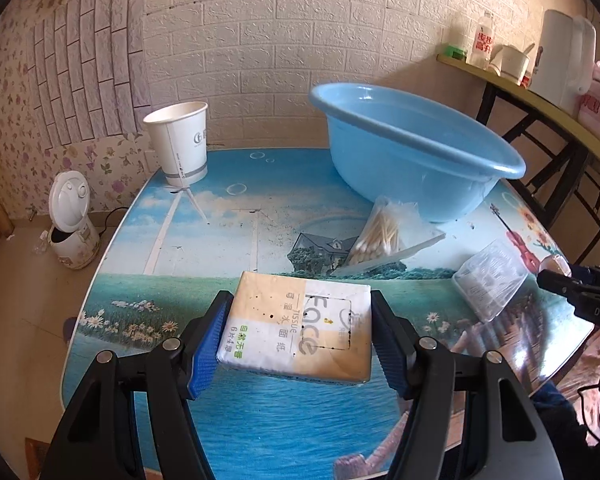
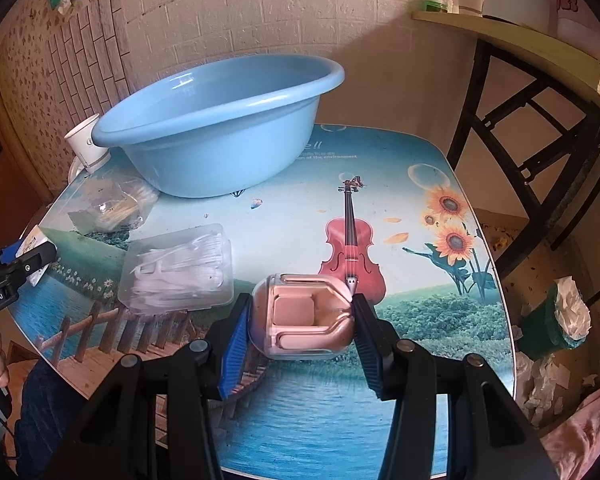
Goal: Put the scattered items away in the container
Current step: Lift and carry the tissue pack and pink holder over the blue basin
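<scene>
Above the printed tabletop [image 1: 228, 400] left jaws clamp the tissue pack [image 1: 296, 328]; right jaws clamp the pink case [image 2: 304, 324]; either could slip short of the blue basin [image 2: 220, 132].

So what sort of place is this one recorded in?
Most likely a lived-in home room, perhaps a dining corner: a scenic-print table carrying a blue basin, brick-pattern wallpaper, a side shelf crowded with a kettle and cups.
</scene>
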`<action>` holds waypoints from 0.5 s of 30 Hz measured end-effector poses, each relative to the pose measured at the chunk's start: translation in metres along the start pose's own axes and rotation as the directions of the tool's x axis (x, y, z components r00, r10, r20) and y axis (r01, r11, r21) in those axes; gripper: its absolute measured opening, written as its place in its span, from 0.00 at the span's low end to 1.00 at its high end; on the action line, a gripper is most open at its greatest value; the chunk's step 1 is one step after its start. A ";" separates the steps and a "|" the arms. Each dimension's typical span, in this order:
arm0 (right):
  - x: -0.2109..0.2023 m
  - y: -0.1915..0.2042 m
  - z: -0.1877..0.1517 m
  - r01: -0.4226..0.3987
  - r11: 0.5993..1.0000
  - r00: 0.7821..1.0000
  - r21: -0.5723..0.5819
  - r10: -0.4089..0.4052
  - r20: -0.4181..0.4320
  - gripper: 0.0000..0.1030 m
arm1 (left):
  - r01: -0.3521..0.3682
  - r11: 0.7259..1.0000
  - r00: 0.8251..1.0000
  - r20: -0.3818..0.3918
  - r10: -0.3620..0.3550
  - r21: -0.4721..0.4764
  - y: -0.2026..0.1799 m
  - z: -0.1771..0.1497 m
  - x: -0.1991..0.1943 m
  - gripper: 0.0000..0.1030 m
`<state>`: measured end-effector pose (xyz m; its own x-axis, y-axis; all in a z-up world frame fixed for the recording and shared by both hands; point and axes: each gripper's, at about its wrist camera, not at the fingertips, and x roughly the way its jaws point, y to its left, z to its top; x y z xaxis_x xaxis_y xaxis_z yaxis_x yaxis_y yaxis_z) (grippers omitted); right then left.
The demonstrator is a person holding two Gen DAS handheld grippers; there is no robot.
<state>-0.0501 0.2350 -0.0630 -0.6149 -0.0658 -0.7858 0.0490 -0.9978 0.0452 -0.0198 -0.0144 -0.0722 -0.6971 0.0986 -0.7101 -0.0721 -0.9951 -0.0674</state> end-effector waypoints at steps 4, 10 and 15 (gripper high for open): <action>-0.008 0.002 0.001 -0.015 1.000 1.000 0.006 0.015 0.008 0.49 | -0.007 1.000 1.000 0.009 0.007 -0.009 -0.005 0.002 -0.010 0.62; -0.022 0.006 0.004 -0.029 0.999 0.999 0.014 0.029 0.027 0.49 | -0.019 0.999 1.000 0.019 0.019 -0.030 -0.011 0.006 -0.027 0.62; -0.033 0.008 0.006 -0.040 0.999 0.998 0.027 0.039 0.047 0.49 | -0.025 0.999 0.999 0.038 0.026 -0.042 -0.017 0.009 -0.040 0.62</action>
<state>-0.0335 0.2290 -0.0330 -0.6485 -0.1051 -0.7539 0.0523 -0.9942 0.0936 0.0030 -0.0018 -0.0361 -0.7254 0.0727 -0.6844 -0.0252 -0.9966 -0.0790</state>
